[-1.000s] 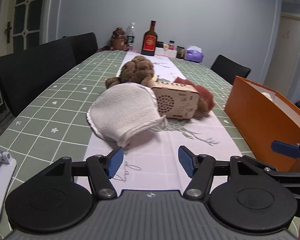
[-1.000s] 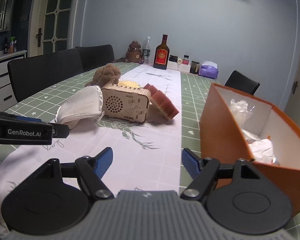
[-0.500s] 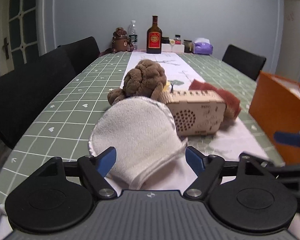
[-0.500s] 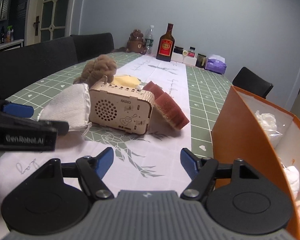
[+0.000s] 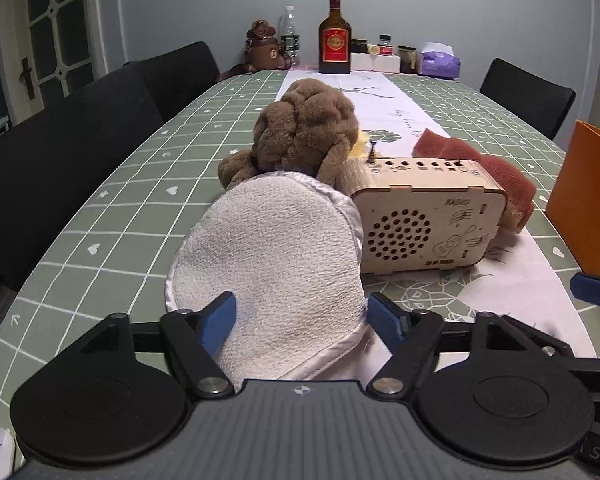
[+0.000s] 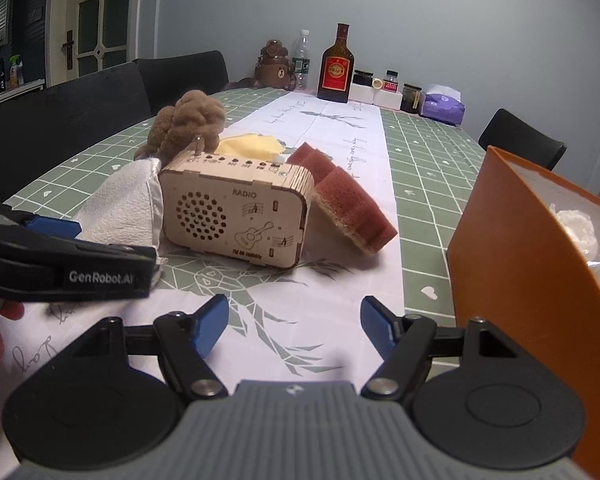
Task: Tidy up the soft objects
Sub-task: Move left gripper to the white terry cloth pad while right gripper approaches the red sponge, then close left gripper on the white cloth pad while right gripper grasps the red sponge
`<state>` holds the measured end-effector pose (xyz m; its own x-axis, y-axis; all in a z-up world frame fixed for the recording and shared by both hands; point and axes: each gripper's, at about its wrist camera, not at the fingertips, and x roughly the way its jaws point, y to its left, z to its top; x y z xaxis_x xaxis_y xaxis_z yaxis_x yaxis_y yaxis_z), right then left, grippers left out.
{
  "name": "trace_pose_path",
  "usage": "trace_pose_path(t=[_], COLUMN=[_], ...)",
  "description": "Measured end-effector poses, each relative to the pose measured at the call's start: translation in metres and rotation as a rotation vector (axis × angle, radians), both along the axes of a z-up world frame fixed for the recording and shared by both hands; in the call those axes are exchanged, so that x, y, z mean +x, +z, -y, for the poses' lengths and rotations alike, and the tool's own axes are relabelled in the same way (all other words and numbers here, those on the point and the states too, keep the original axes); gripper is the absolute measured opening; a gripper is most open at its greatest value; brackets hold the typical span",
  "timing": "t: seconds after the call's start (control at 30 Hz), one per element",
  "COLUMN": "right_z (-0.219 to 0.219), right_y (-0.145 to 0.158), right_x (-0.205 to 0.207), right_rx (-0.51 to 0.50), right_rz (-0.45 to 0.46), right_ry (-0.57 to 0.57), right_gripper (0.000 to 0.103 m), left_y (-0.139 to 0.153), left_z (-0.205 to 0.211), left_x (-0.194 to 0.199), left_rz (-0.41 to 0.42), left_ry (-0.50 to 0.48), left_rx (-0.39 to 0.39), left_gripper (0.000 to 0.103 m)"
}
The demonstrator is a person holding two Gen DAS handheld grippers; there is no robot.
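A grey-walled room holds a long table (image 5: 112, 216) under a green grid-patterned cloth with a white printed runner (image 6: 324, 280) down its middle and black chairs (image 5: 60, 152) along its left side. At the left of the cluster on the runner lies a round white terry-cloth mitt with a silvery edge (image 5: 268, 256); the left tongs (image 5: 300, 316) straddle its near end, their blue pads on either side, the jaws closing but not visibly pressing the cloth. Just behind the mitt sits a brown plush toy (image 5: 304, 136), touching it. Right of the mitt, touching its edge, stands a pale wooden box marked RADIO with a round speaker grille (image 6: 236, 216), and a yellow soft piece (image 6: 250, 146) lies behind it. A reddish-brown scalloped sponge (image 6: 352, 204) leans against the box's right end. The right tongs (image 6: 294, 326) hover wide open and empty over the bare runner in front of the box. At the far right stands an orange box (image 6: 512, 264) with white wrapped items inside. A dark bottle with a red label (image 6: 335, 66), jars and a purple tissue pack (image 6: 442, 106) line the far end.
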<state>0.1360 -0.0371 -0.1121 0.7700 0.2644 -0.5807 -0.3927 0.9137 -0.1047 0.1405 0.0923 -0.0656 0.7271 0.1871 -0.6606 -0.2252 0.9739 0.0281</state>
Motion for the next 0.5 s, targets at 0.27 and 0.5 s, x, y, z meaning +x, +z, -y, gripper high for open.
trace_pose_path(t=[0.27,0.5], right_z=[-0.003,-0.007], right_y=[-0.006,-0.003], right_x=[0.0,-0.005], right_rx=[-0.008,-0.012], right_rz=[-0.011,0.001], right_ry=[0.018,0.043], right_gripper=[0.072,0.072], left_y=[0.003,0.026], left_z=[-0.025,-0.056], left_x=[-0.014,-0.041], left_rz=[0.027,0.134], left_ry=[0.031,0.074], left_rx=[-0.102,-0.266], left_gripper=[0.031,0.019])
